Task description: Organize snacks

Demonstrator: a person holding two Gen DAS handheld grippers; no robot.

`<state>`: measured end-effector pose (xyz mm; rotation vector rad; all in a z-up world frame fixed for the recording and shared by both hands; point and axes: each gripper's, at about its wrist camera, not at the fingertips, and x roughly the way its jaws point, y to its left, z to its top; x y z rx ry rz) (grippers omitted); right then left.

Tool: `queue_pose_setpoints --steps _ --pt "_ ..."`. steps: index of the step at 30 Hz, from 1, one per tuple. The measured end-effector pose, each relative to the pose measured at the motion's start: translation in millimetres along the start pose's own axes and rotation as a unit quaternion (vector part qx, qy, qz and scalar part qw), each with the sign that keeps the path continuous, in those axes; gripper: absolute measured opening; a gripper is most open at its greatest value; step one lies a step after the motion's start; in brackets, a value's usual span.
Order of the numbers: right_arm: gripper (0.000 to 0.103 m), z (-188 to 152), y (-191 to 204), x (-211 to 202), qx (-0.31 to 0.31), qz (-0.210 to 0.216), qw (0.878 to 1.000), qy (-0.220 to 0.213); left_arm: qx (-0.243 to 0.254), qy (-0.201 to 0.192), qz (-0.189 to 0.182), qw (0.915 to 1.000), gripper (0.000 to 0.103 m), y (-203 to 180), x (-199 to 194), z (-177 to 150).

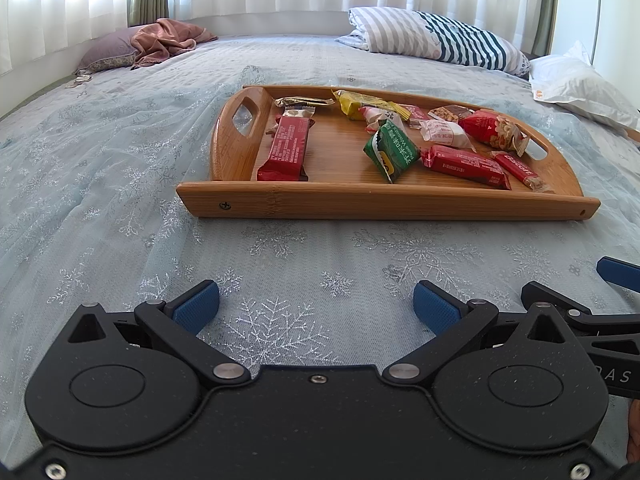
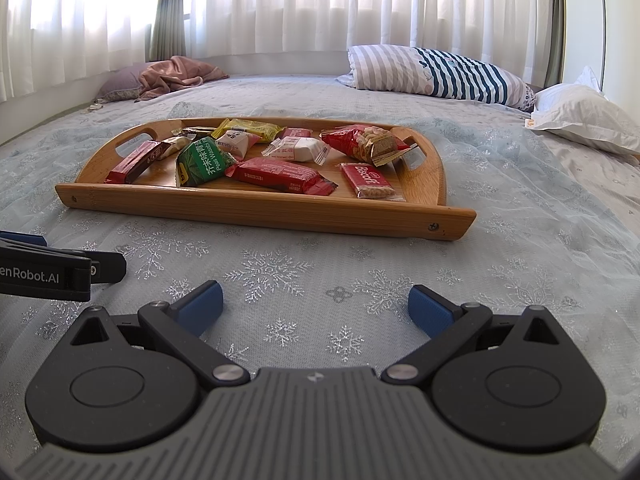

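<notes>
Left tongs [image 1: 316,304] spread wide, empty, low over a snowflake-patterned bedspread [image 1: 100,168]; ahead sits a wooden tray [image 1: 360,202] holding wrapped snacks: a long red bar [image 1: 286,148] at left, a green packet [image 1: 390,152] mid-tray; a striped pillow [image 1: 436,36] beyond.

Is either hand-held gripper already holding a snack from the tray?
No. The left hand-held gripper and right hand-held gripper both hang open over the bedspread, short of the wooden tray.

Red, green, yellow and white snack wrappers [image 2: 276,174] on a honey-brown bamboo tray [image 2: 256,210], atop a pale blue bedspread [image 2: 280,280] with silver snowflakes.
</notes>
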<state>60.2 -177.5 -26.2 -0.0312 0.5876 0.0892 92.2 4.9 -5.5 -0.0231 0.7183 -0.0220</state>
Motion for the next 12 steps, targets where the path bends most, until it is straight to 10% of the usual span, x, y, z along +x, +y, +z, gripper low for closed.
queue_pose_setpoints --steps 12 --pt "0.103 1.1 -2.2 1.1 0.004 0.003 1.0 0.001 0.001 -0.004 0.002 1.0 0.103 1.0 -0.4 0.0"
